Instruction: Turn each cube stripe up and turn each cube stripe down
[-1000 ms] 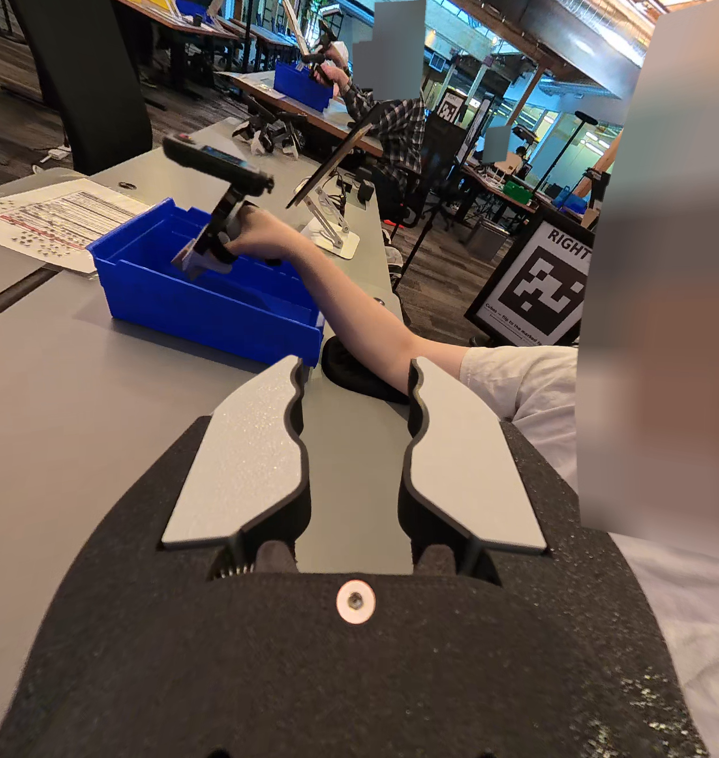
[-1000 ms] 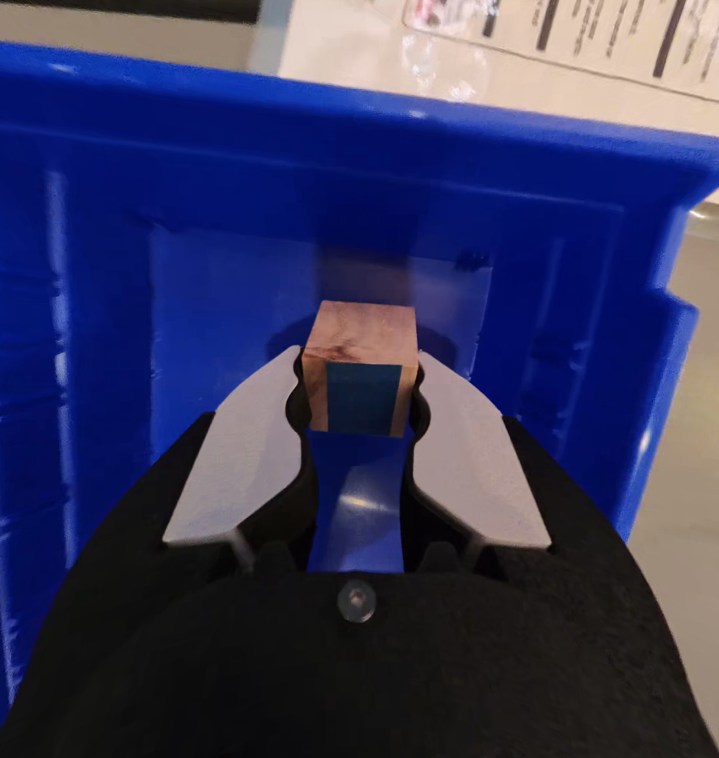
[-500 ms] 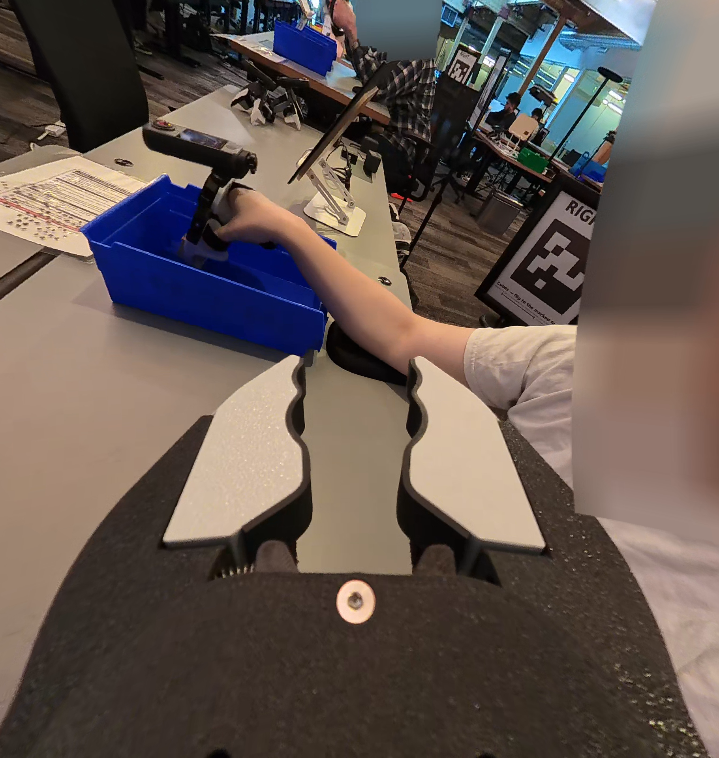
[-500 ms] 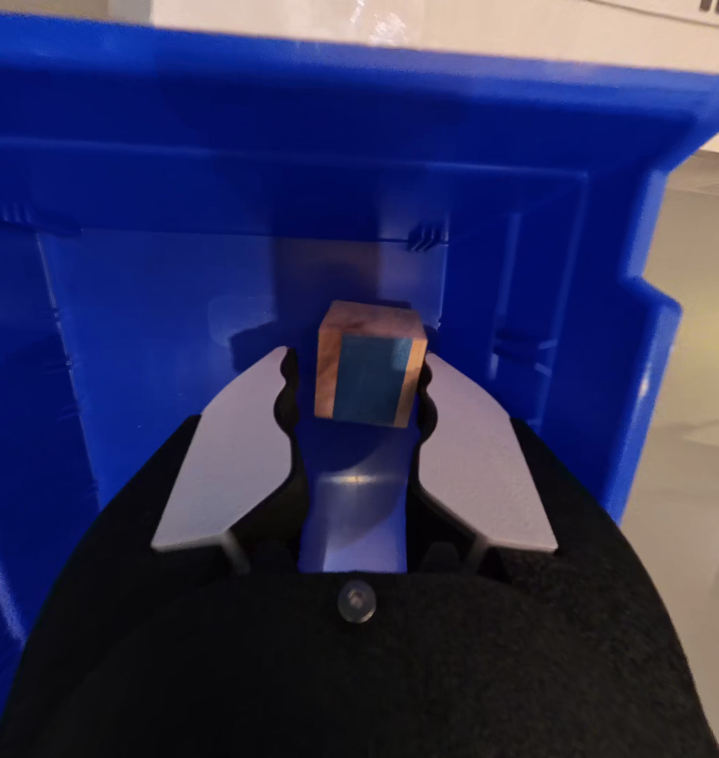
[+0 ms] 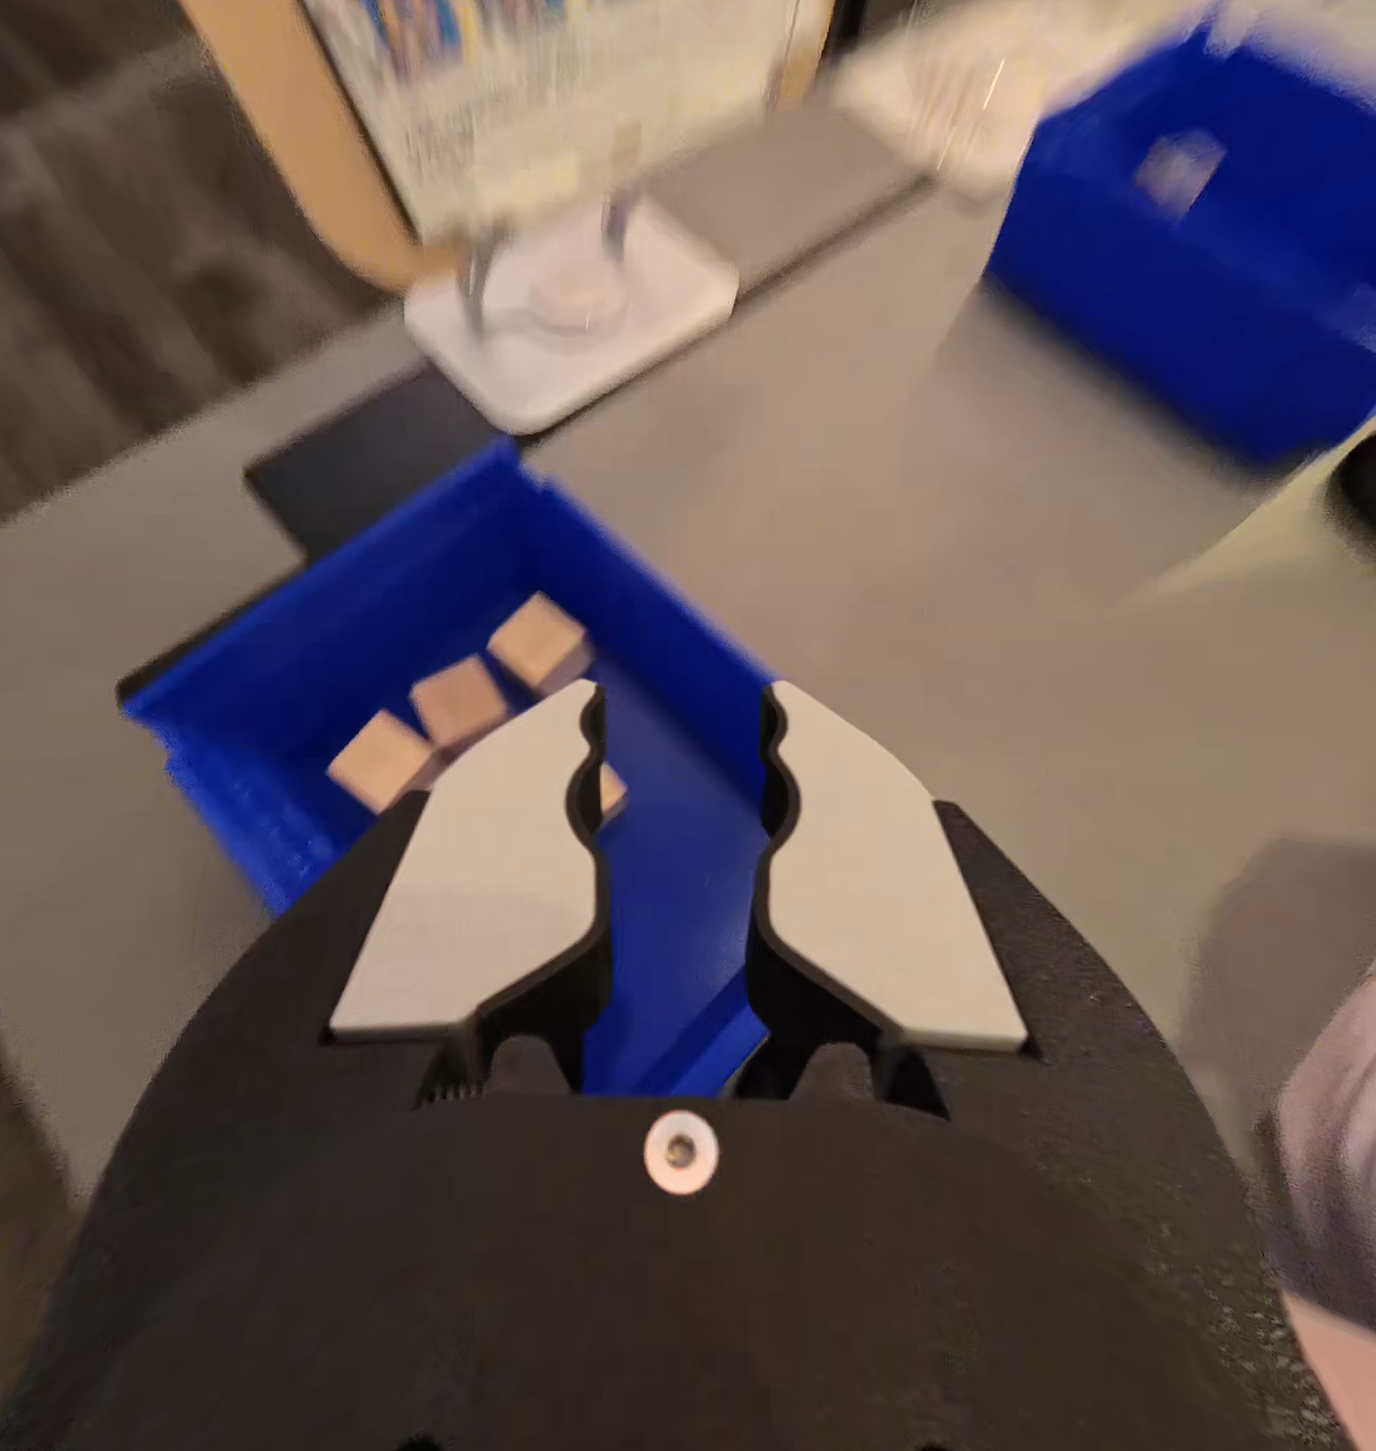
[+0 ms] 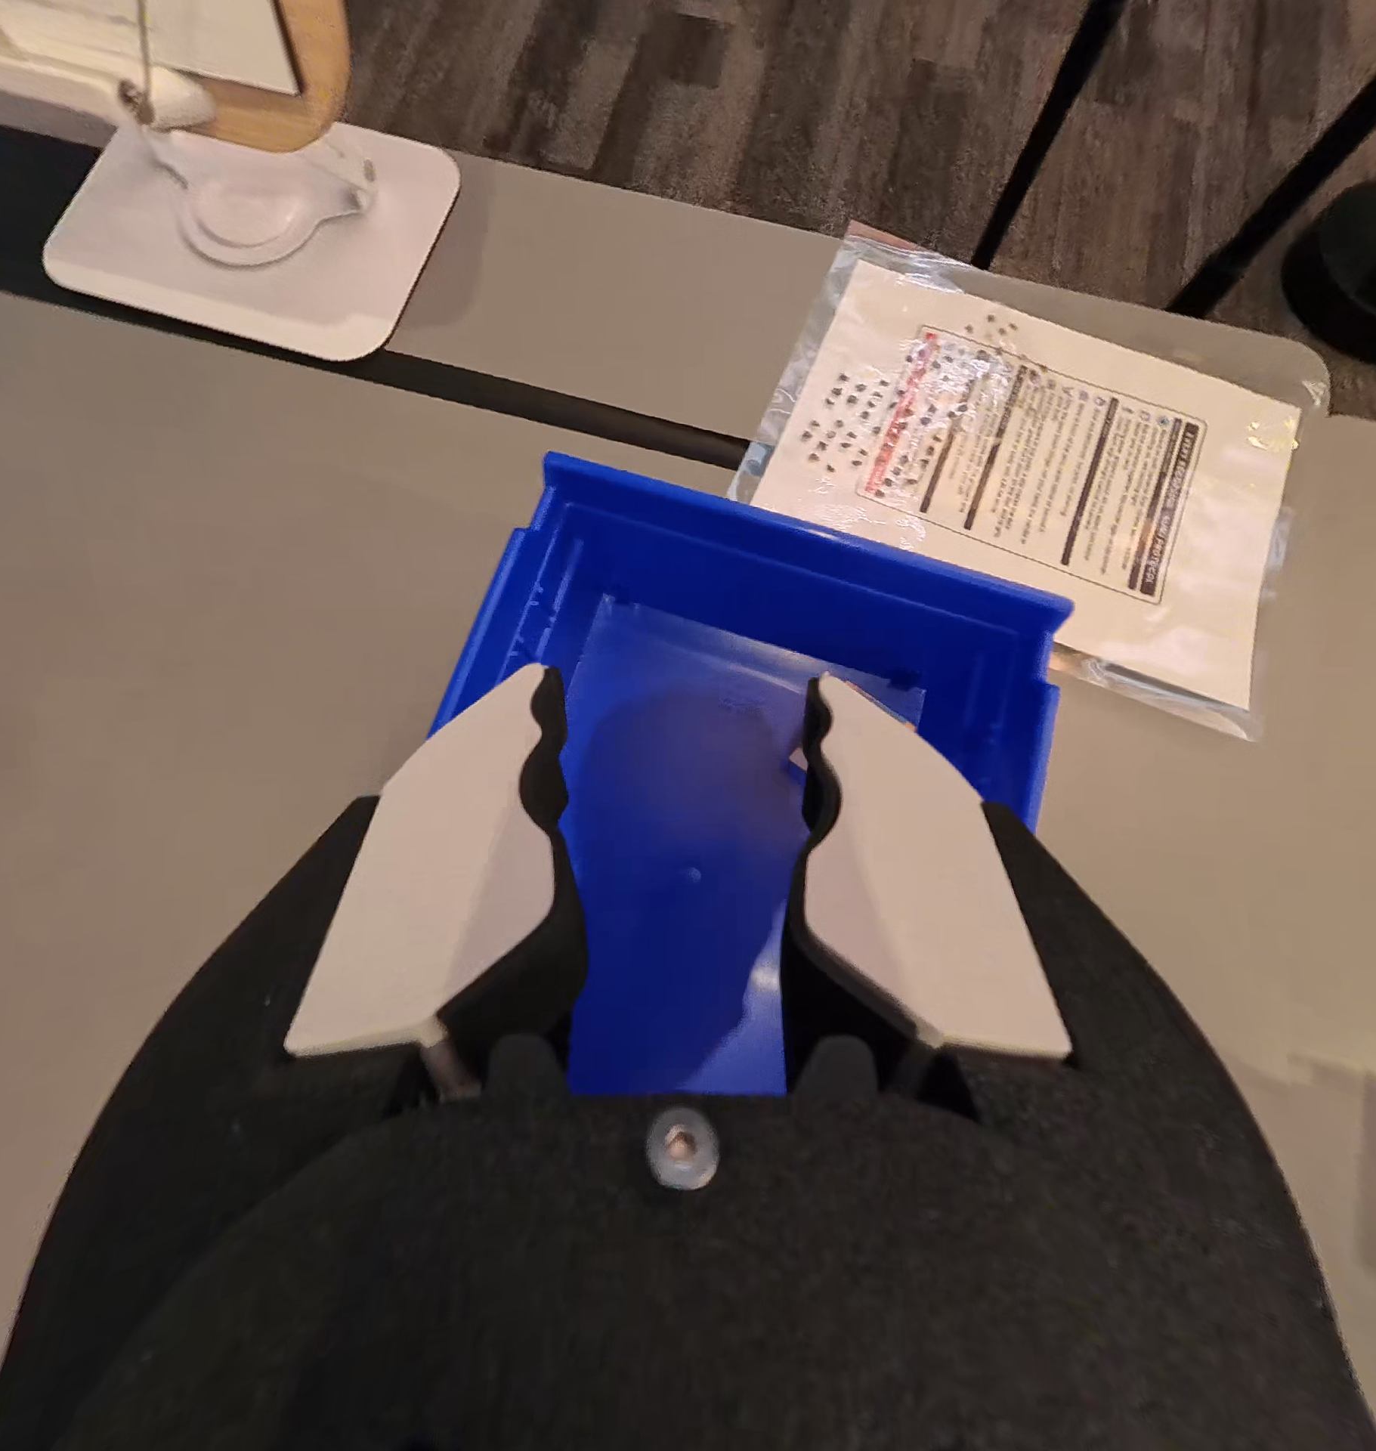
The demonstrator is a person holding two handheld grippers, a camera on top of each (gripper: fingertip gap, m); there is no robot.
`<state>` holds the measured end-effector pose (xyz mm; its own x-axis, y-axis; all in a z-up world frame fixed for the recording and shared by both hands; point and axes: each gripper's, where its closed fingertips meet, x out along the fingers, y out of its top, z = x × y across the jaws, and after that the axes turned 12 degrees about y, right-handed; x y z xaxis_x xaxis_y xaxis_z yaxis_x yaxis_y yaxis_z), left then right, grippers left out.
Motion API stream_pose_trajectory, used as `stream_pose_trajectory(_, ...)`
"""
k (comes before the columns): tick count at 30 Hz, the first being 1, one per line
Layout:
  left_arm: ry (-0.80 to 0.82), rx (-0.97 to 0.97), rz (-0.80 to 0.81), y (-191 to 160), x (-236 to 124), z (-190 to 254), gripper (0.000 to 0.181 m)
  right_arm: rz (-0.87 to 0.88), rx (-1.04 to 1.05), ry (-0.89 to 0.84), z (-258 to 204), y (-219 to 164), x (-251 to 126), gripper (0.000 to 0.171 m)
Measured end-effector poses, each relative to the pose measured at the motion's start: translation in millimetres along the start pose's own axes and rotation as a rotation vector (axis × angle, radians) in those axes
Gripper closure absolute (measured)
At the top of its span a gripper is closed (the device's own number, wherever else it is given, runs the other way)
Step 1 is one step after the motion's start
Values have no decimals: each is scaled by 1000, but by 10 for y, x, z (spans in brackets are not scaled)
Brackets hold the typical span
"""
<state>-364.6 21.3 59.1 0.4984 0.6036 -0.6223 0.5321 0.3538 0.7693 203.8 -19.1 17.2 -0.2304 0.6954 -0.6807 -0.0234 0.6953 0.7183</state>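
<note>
In the blurred left wrist view, a blue bin holds several plain wooden cubes; no stripes show on them. My left gripper is open and empty, hovering above this bin, and its left finger covers part of one cube. In the right wrist view, my right gripper is open and empty above a second blue bin. Only a sliver of a cube shows on that bin's floor beside the right finger; the rest is hidden.
A white stand base sits at the table's back, also seen in the left wrist view. A printed sheet in a clear bag lies behind the right bin. The second bin stands to the right of the left one on the grey table.
My right gripper let go of the striped cube, opened wide and rose out of the bin. My left gripper swung from facing the person to hover over the bin of cubes.
</note>
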Motion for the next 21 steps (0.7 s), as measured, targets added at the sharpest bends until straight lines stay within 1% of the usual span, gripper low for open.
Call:
stream_pose_trajectory(2,64,209,-126,-298,247,-162,150,-12,-30,12,-77,15,36,113)
stream_pose_trajectory(4,160,401,-209,-532,531,-325,146,-22,-46,30,-131,16,91,113)
stream_pose_trajectory(6,164,467,-411,-858,733,-383,143,-17,-38,27,-126,25,123,114)
stream_pose_trajectory(7,154,480,-484,-963,817,-384,136,-5,-36,23,-115,42,124,115)
stream_pose_trajectory(8,143,492,-518,-1023,900,-380,129,4,-36,26,-113,54,119,115)
stream_pose_trajectory(9,101,491,-530,-1072,976,-326,135,13,-36,32,-114,64,109,115)
stream_pose_trajectory(10,48,484,-536,-1104,1044,-253,135,21,-33,39,-114,69,99,116)
stream_pose_trajectory(11,28,491,-525,-1106,1112,-228,133,26,-28,46,-113,71,92,116)
stream_pose_trajectory(13,21,531,-505,-1104,1197,-218,127,27,-24,56,-109,63,86,116)
stream_pose_trajectory(15,-8,544,-521,-1154,1229,-175,124,19,-26,62,-108,48,95,116)
stream_pose_trajectory(21,-12,568,-574,-1305,1341,-239,119,-28,-53,88,-182,4,195,117)
